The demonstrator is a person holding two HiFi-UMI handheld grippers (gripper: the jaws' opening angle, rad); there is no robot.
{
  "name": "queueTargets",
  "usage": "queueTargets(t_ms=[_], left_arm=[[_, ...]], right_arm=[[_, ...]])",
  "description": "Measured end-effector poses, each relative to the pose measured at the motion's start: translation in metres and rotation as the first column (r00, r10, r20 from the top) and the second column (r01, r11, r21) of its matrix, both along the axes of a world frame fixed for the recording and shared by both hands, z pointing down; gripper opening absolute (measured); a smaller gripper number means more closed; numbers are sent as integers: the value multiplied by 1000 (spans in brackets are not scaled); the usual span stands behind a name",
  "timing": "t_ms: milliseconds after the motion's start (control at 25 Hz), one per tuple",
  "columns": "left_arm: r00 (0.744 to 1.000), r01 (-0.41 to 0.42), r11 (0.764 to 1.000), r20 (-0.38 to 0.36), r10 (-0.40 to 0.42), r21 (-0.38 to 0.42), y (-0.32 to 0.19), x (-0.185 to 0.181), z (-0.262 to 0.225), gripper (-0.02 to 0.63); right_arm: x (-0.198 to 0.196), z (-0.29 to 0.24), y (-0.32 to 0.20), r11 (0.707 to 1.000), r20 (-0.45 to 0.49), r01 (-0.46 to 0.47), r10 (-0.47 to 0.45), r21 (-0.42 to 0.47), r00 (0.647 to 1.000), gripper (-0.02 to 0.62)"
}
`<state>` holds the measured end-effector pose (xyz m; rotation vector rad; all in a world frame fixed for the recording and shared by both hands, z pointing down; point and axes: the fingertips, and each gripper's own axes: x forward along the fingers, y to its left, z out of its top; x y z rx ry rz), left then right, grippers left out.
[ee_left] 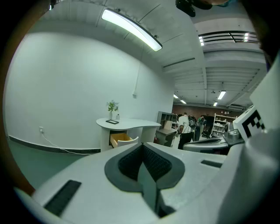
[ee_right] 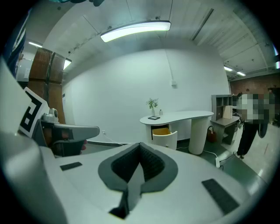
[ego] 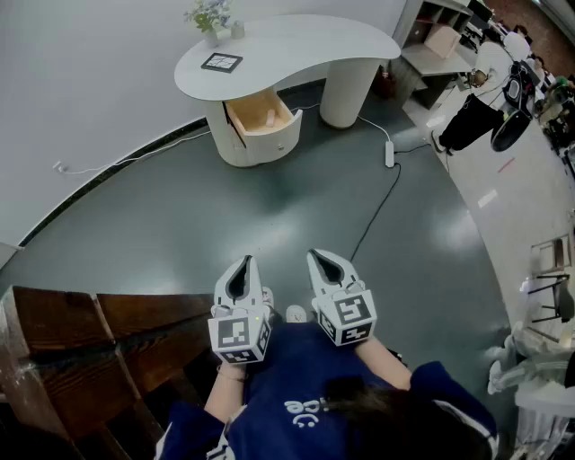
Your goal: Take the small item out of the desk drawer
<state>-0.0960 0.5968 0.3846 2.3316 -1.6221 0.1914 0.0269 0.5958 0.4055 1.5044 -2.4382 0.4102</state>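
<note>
A white curved desk (ego: 296, 49) stands far ahead by the wall, its drawer (ego: 262, 115) pulled open. A small pinkish item (ego: 269, 117) lies inside on the wooden bottom. My left gripper (ego: 243, 269) and right gripper (ego: 325, 267) hang close to my body, well short of the desk, both shut with nothing between the jaws. In the left gripper view the desk (ee_left: 127, 124) and open drawer (ee_left: 121, 140) are seen far off past my left gripper (ee_left: 142, 153). The right gripper view shows the desk (ee_right: 179, 117) and drawer (ee_right: 164, 133) beyond my right gripper (ee_right: 140, 153).
A small plant (ego: 208, 16) and a dark framed card (ego: 222, 62) sit on the desk. A white cable and power strip (ego: 390, 153) trail over the grey floor. Brown wooden panels (ego: 81, 341) stand at my left. Shelves and a long counter (ego: 512, 171) fill the right.
</note>
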Motion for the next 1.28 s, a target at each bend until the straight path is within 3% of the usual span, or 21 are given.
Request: queueTargets(t_ms=[760, 1280], left_arm=[[1000, 16, 1000, 13, -16, 7, -12, 43, 7, 4], [1000, -25, 999, -1, 25, 29, -118, 43, 5, 5]], right_arm=[[46, 12, -12, 1000, 75, -7, 9, -24, 997, 7], [54, 20, -88, 997, 53, -57, 60, -47, 997, 8]])
